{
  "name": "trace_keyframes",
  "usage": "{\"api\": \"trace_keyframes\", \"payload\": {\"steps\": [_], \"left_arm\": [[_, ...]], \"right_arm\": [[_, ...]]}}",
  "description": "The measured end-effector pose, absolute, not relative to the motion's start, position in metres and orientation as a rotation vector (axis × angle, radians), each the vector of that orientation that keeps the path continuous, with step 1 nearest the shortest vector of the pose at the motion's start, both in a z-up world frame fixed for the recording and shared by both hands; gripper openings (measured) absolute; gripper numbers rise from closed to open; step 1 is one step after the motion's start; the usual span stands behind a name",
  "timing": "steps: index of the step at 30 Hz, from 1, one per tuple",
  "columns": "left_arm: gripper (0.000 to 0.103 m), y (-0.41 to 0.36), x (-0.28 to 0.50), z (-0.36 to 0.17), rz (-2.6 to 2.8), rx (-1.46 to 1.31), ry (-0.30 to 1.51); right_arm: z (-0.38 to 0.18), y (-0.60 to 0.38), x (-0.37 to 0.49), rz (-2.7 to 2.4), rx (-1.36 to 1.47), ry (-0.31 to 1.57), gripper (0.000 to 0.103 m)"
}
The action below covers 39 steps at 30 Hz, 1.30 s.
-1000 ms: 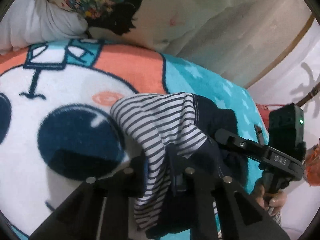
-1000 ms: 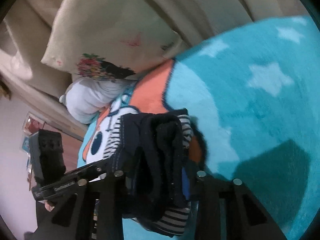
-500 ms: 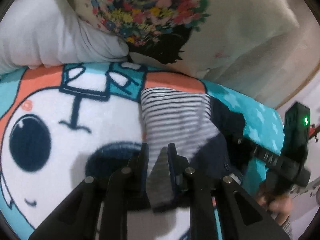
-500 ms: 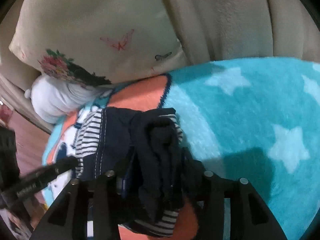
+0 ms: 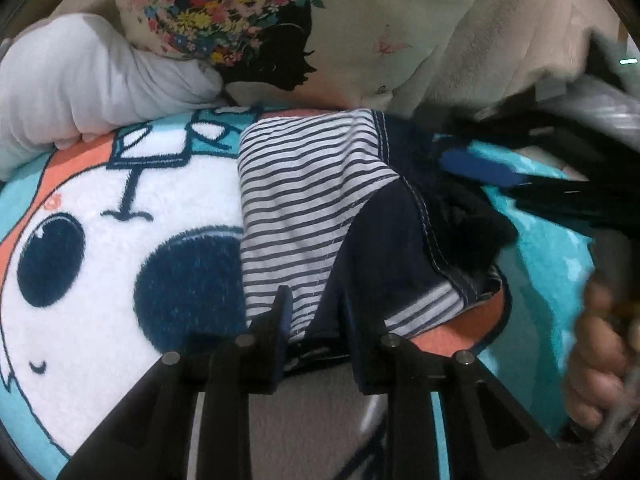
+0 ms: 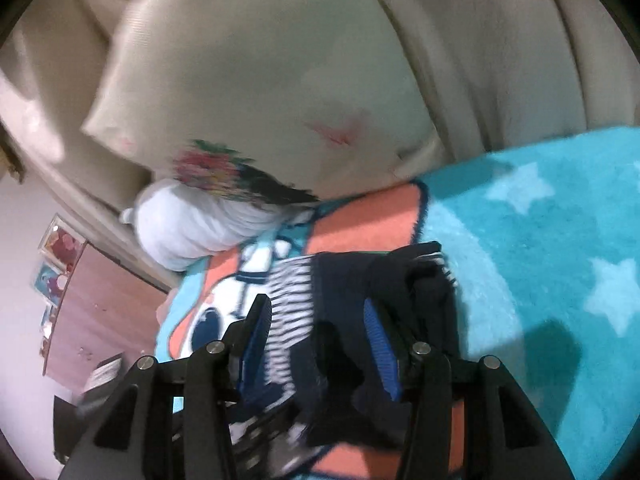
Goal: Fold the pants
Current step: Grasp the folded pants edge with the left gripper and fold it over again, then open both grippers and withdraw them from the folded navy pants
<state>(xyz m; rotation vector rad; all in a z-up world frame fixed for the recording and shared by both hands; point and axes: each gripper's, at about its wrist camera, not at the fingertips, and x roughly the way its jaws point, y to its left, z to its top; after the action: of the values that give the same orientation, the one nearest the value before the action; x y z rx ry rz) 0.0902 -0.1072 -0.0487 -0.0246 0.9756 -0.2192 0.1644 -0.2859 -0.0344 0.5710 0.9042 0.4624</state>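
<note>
Underneath everything, a teal blanket (image 5: 536, 248) with stars and a cartoon face is covering the bed, its big dark nose and round eye showing at the left of the left wrist view. Behind it, a cream pillow (image 5: 360, 32) with a flower print is leaning against the padded headboard (image 6: 500, 40), and a white pillow (image 5: 80, 88) is lying just beside it on the left.

Pants (image 5: 320, 208) are sitting folded in a compact bundle on the blanket, near the pillows, over the cartoon face. Striped lining is facing up on the left part, with navy cloth and white stitching on the right.

Left claw (image 5: 316, 308) is standing open at a narrow gap, its fingers straddling the near edge of the pants without pinching the cloth. Right claw (image 6: 320, 328) is spread wide, its blue-padded fingers sitting on either side of the bundle's near end; the view is blurred, so I cannot tell whether the pads are touching the cloth. In the left wrist view the right claw is reaching in blurred from the right edge, with the hand (image 5: 596, 360) holding it below.
</note>
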Motion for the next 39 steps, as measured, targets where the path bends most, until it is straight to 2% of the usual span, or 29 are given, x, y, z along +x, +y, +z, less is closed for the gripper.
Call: {"api": "trace_keyframes", "payload": {"steps": [3, 6, 9, 12, 15, 18, 20, 24, 26, 31, 39], "left_arm": [[0.026, -0.107, 0.09, -0.049, -0.225, -0.038, 0.977], [0.026, -0.108, 0.088, -0.049, -0.22, -0.036, 0.971], [0.026, -0.108, 0.086, -0.049, -0.219, -0.044, 0.96], [0.03, -0.104, 0.084, -0.048, -0.23, -0.058, 0.953], [0.036, -0.1, 0.08, -0.045, -0.229, -0.068, 0.947], [0.051, -0.091, 0.07, -0.034, -0.226, -0.109, 0.945], [0.066, -0.078, 0.057, -0.024, -0.217, -0.146, 0.915], [0.08, -0.054, 0.03, -0.003, -0.125, -0.162, 0.807], [0.086, -0.048, 0.018, 0.005, -0.052, -0.137, 0.742], [0.09, -0.045, 0.003, 0.01, 0.121, -0.061, 0.62], [0.091, -0.048, -0.013, 0.011, 0.088, -0.069, 0.645]], "right_arm": [[-0.044, -0.293, 0.175, 0.42, 0.594, 0.895, 0.045], [-0.026, -0.294, 0.16, 0.414, 0.574, 0.855, 0.05], [-0.012, -0.294, 0.14, 0.457, 0.605, 0.832, 0.05], [-0.018, -0.299, 0.11, 0.508, 0.697, 0.818, 0.05], [-0.039, -0.293, 0.09, 0.48, 0.655, 0.861, 0.05], [-0.056, -0.291, 0.086, 0.447, 0.671, 0.9, 0.046], [-0.045, -0.29, 0.076, 0.416, 0.628, 0.86, 0.046], [-0.027, -0.282, 0.049, 0.309, 0.49, 0.778, 0.058], [-0.025, -0.281, 0.038, 0.27, 0.471, 0.757, 0.058], [-0.025, -0.281, 0.024, 0.224, 0.465, 0.738, 0.06], [-0.027, -0.261, 0.013, 0.236, 0.398, 0.757, 0.06]]}}
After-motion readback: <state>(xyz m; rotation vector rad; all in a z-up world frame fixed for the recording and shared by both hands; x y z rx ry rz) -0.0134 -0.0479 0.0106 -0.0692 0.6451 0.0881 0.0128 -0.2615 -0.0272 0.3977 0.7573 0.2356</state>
